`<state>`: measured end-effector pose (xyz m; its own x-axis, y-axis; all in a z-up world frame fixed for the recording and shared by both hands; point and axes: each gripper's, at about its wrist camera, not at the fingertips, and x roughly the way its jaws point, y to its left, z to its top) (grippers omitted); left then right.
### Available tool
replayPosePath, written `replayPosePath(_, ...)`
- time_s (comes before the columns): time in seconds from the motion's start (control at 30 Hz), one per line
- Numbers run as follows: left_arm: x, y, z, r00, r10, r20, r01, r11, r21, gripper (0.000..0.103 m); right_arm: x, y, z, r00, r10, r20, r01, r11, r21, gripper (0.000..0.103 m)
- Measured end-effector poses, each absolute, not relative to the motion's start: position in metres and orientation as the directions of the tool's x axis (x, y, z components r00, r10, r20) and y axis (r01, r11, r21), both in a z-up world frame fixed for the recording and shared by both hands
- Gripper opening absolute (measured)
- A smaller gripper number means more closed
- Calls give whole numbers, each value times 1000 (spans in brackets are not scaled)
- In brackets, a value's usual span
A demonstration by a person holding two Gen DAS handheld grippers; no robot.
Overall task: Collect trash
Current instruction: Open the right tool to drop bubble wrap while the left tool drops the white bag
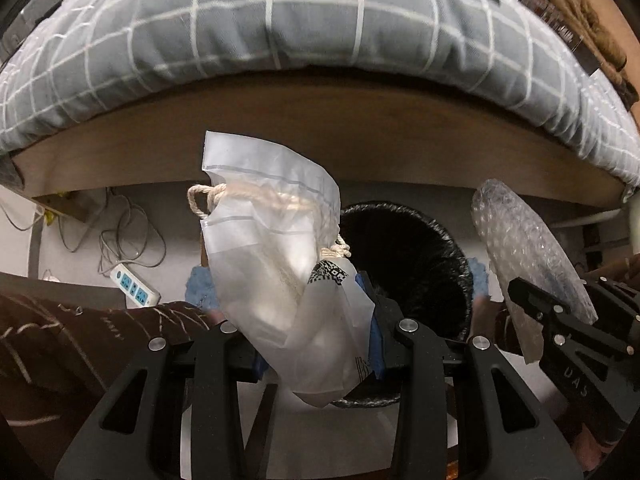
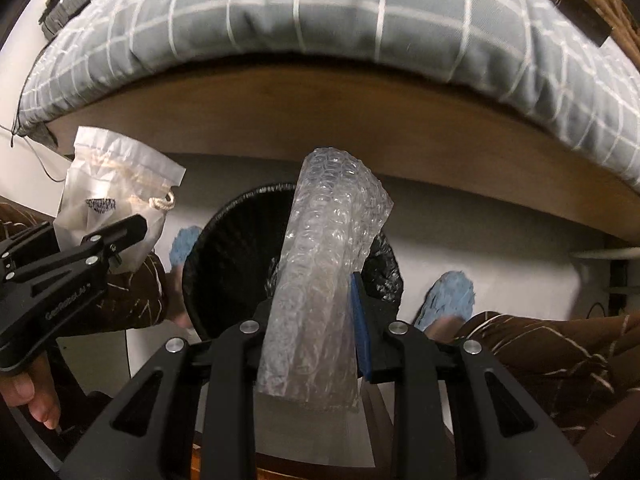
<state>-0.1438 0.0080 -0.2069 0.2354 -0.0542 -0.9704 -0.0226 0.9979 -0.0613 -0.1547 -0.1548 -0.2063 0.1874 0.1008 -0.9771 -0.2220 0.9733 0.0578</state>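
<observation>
Beside the bed point(image 1: 280, 20), my left gripper point(image 1: 316, 344) clamped a plastic bag point(image 1: 276, 280), my right gripper point(image 2: 316, 332) bubble wrap point(image 2: 328, 264); both hovered over the bin point(image 1: 420, 264), neither dropped.

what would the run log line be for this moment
left tool: shut on white drawstring bag | right tool: shut on bubble wrap | both above black-lined bin | nothing dropped yet
</observation>
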Motion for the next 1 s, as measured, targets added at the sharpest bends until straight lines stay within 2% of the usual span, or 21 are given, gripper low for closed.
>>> replayPosePath(0.27, -139, 14, -236, 178, -42, -983, -36, 998, -50, 36, -150, -140, -245, 86, 82, -993, -240, 969, 59, 26)
replayPosePath(0.4, -141, 21, -237, 171, -43, -984, -49, 997, -52, 36, -149, -131, -254, 63, 81, -995, -255, 965, 63, 30)
replayPosePath(0.53, -141, 20, -238, 162, -46, -986, -57, 997, -56, 36, -148, -133, -251, 86, 80, -993, -258, 965, 55, 54)
replayPosePath(0.73, -141, 10, -240, 157, -54, -986, -36, 998, -60, 36, -144, -151, -240, 128, 70, -989, -211, 977, 41, 76)
replayPosePath(1.0, -138, -14, -247, 136, -86, -987, 7, 996, -86, 36, -141, -190, -225, 219, 13, -976, -138, 990, -18, 92)
